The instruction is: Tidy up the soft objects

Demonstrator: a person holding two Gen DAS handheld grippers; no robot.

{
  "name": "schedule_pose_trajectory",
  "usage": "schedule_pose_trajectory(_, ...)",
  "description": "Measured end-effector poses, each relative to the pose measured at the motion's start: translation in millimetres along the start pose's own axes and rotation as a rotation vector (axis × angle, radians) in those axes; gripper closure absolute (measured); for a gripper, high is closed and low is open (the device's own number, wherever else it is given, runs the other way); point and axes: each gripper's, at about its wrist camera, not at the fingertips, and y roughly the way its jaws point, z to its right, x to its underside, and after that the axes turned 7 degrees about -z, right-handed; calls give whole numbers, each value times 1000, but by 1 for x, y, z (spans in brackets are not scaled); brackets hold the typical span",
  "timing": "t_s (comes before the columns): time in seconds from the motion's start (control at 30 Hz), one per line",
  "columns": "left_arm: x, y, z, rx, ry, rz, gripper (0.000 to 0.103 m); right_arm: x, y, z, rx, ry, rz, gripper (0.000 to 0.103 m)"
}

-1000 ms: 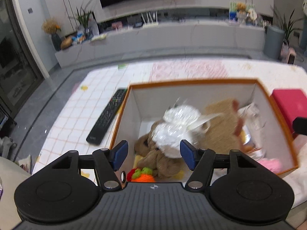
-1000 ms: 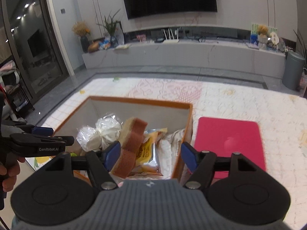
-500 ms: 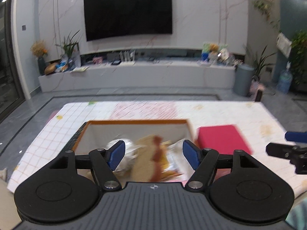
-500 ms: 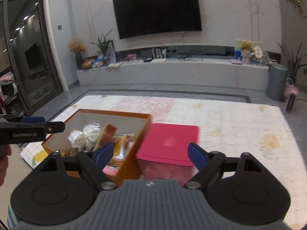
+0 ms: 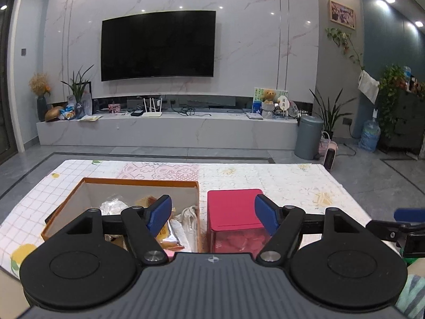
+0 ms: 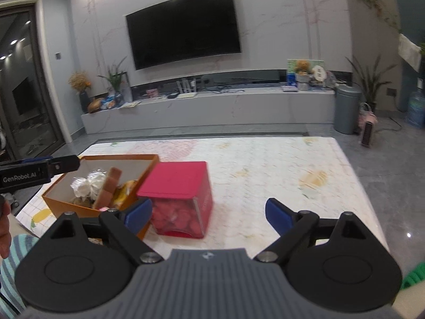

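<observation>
An orange box (image 5: pixel 138 183) stands on the table with soft things in it: a white plastic-wrapped bundle (image 6: pixel 87 186), a brown sponge slab (image 6: pixel 109 188), a yellow packet (image 5: pixel 170 235) and a cloth (image 5: pixel 190 216). Right of it stands a clear container with a red lid (image 6: pixel 175 178) and pink pieces inside. My left gripper (image 5: pixel 212 214) hovers short of both, jaws opening, nothing between them. My right gripper (image 6: pixel 208 214) hangs in front of the red-lidded container, jaws opening, also empty. One finger of the left gripper (image 6: pixel 63 163) shows over the box's left side.
A patterned cloth covers the table (image 6: pixel 279 164), whose right edge runs down toward the floor. A hand (image 6: pixel 4 228) and a striped sleeve (image 6: pixel 16 252) sit at the left. Beyond the table are a TV cabinet (image 5: pixel 170 130), a grey bin (image 5: pixel 308 137) and a small heater (image 6: pixel 368 133).
Both grippers drew back from over the orange box and tilted up, and their jaws widened. The sponge slab and white bundle that were near the jaws now lie in the box.
</observation>
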Motion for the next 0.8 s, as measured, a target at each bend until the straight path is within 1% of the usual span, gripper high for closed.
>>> schedule_pose_trajectory(0.1, 6, -11, 6, -10, -6, 40, 19, 10, -9, 9, 20, 70, 11, 12)
schedule_pose_trajectory(0.17, 10, -17, 9, -35, 4, 71, 19, 15, -16, 10, 40, 97, 33, 12)
schedule_pose_trajectory(0.27, 19, -26, 12, -64, 19, 111, 19, 20, -26, 4, 88, 82, 64, 12)
schedule_pose_trajectory(0.33, 26, -32, 14, -61, 19, 126, 19, 21, -32, -3, 102, 81, 85, 12)
schedule_pose_trajectory(0.47, 32, -41, 13, -34, 22, 120, 19, 25, -42, -21, 90, 67, 112, 10)
schedule_pose_trajectory(0.63, 40, -55, 11, -42, 44, 143, 17, 33, -48, -44, 76, 38, 112, 10)
schedule_pose_trajectory(0.7, 40, -59, 8, -42, 43, 140, 14, 37, -50, -53, 78, 22, 111, 10)
schedule_pose_trajectory(0.8, 40, -64, 3, -58, 27, 124, 14, 42, -56, -65, 87, -4, 113, 10)
